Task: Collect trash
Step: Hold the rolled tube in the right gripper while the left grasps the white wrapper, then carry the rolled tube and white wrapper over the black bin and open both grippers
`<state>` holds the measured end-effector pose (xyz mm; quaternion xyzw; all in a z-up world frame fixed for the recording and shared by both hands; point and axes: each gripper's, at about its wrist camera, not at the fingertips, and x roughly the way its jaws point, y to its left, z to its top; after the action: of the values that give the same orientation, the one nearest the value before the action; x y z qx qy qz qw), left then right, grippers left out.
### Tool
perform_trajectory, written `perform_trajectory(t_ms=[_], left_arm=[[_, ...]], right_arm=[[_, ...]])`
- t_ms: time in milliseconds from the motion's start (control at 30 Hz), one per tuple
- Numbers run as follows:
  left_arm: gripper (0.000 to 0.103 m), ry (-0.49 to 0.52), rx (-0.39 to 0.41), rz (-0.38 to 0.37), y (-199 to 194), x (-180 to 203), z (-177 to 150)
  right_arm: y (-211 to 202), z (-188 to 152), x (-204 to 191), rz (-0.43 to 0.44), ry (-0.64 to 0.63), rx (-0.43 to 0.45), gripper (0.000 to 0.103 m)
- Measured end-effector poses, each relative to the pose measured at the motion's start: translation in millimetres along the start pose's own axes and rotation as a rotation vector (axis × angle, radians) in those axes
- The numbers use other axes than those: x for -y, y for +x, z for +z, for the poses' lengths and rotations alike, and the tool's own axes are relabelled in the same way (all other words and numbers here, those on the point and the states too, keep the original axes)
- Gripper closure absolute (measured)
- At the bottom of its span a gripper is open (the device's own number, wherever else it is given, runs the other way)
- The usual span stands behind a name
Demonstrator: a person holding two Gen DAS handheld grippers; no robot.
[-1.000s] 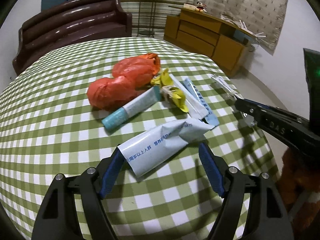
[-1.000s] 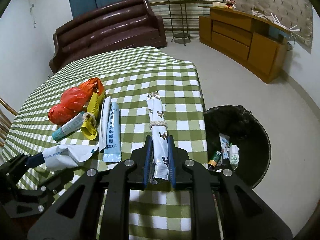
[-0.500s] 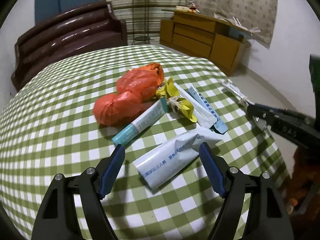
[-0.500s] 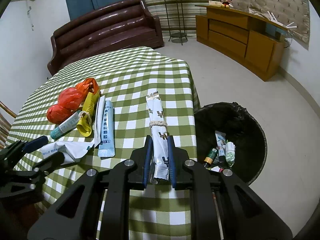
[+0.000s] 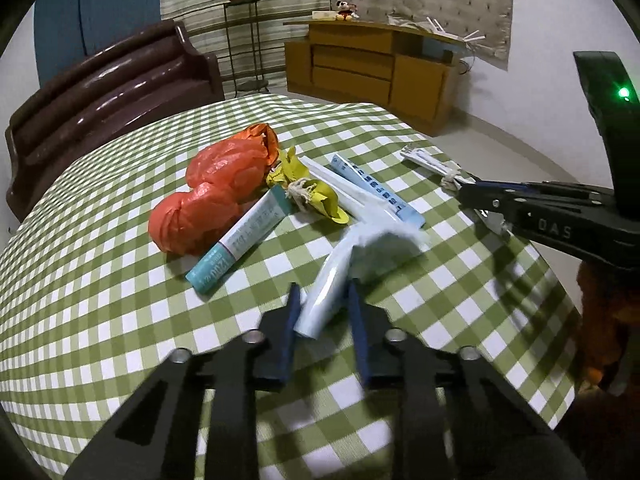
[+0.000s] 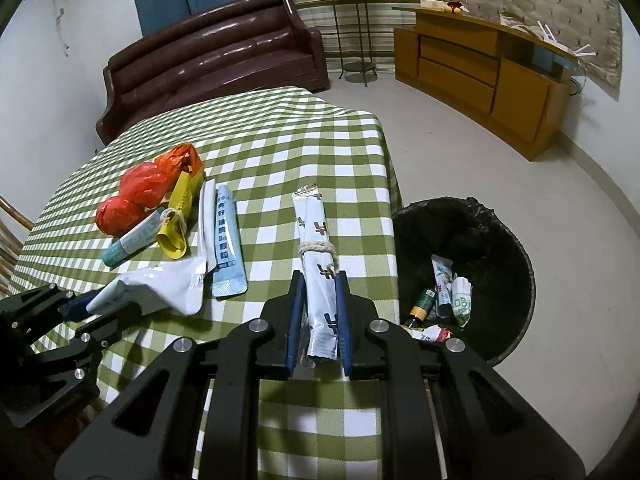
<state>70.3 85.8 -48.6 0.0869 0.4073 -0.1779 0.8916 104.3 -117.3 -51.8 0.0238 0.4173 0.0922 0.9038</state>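
My left gripper point(image 5: 322, 292) is shut on a pale blue-white pouch point(image 5: 344, 264) and holds it over the checked table; the pouch also shows in the right wrist view point(image 6: 156, 292). My right gripper point(image 6: 319, 280) is shut on a white wrapper bundle tied with string point(image 6: 316, 256), near the table's right edge. A black trash bin point(image 6: 516, 264) stands on the floor to the right with several pieces of trash inside. On the table lie a red plastic bag point(image 5: 216, 196), a teal tube point(image 5: 240, 244), a yellow wrapper point(image 5: 316, 196) and a blue sachet point(image 6: 226, 248).
The green checked tablecloth point(image 6: 280, 140) covers the table. A brown sofa point(image 6: 208, 72) stands behind it and a wooden cabinet point(image 6: 480, 76) at the back right. A plant stand point(image 6: 356, 40) is by the curtain.
My left gripper has closed on the pale pouch and lifted it, crumpling it. My right gripper has kept its hold on the tied wrapper bundle, raised a little.
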Motion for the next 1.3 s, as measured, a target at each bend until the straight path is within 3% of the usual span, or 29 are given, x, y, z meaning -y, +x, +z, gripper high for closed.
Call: perform_trajectory(t_ms=[167,667,933,1300], left_arm=[[0.094,-0.005,0.010,-0.010,-8,3,-5],[0.096,-0.097,0.096,-0.015,-45,12,-14],[0.096,-0.143,0.146,-0.018,-43,19,13],[0.096,-0.093,0.169,-0.078,-6,70,61]], right_arm=[[-2,-3,-1,-0.002,-0.003,0.001,0.087],[-21,-8,0,-0.024,-0.008,0.046,0.088],[-35,1,20,-0.071,0.027,0.095,0.088],[-40,7,73,-0.154,0.103,0.123,0.088]])
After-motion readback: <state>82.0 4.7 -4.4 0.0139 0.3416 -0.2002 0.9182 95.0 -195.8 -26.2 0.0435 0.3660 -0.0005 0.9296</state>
